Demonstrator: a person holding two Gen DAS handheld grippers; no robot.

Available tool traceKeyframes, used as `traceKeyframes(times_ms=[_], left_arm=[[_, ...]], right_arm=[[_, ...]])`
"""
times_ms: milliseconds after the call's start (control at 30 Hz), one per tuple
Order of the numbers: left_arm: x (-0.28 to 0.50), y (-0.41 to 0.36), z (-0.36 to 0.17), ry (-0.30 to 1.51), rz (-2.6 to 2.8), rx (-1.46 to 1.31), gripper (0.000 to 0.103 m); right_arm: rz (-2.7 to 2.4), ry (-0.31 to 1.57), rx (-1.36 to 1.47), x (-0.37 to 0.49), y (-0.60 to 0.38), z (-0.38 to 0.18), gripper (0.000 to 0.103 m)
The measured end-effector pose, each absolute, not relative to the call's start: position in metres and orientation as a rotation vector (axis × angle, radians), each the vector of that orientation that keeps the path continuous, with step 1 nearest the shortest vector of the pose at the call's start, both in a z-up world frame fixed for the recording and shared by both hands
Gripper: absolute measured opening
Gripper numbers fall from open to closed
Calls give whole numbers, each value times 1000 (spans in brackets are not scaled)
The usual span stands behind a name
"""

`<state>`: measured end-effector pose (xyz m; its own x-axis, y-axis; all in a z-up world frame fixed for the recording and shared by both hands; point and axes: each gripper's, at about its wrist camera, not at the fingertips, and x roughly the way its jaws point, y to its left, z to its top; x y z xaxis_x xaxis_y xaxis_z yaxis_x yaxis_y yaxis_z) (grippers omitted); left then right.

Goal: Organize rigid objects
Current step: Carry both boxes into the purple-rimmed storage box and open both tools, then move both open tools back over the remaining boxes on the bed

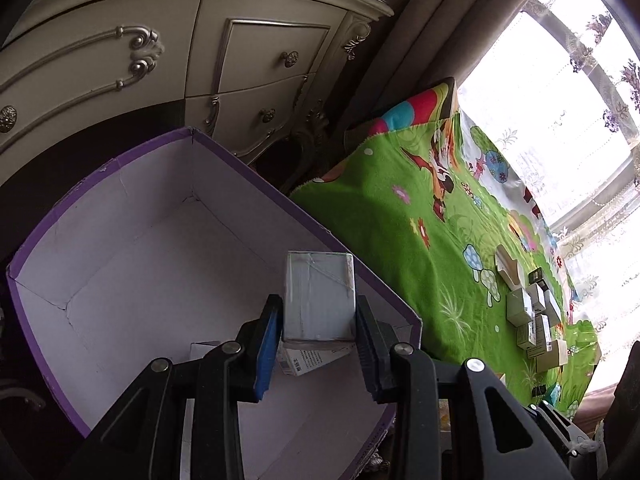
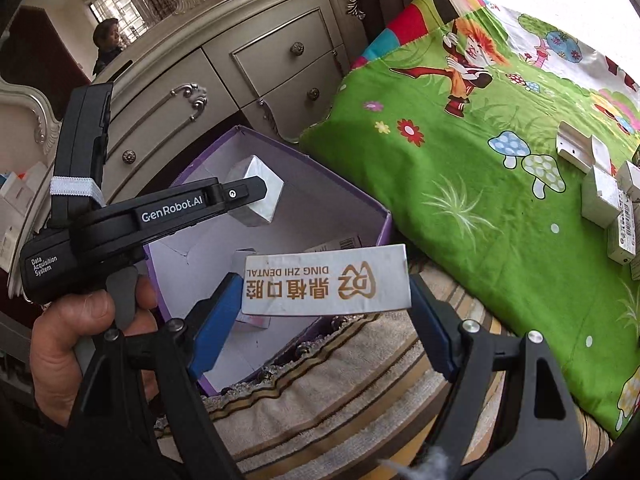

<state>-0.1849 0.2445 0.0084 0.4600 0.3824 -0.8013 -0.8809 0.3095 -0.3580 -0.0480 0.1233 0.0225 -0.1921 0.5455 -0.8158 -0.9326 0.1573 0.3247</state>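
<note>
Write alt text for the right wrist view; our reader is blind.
The right gripper holds a long white box by its ends beside an open purple box. The left gripper holds a silver box over it. More boxes lie on a green blanket.

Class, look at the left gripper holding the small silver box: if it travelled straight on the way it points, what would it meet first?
Most likely the white inner floor of the purple box. The left gripper, shut on the silver box, aims down into it; depth is uncertain.
</note>
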Motion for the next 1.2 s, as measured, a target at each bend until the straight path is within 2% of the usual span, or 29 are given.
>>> traceKeyframes(times_ms=[333, 500, 600, 1200], left_arm=[[-212, 250, 2, 664, 974, -922, 38], [-211, 251, -2, 689, 1005, -926, 58], [-208, 250, -1, 700, 1014, -913, 62], [-155, 227, 8, 777, 961, -812, 65]], right_arm=[[1506, 1114, -549, -82, 140, 11, 84], [1492, 1125, -567, -83, 139, 8, 86], [1479, 1123, -553, -80, 136, 8, 87], [1365, 1155, -421, -26, 101, 16, 87]])
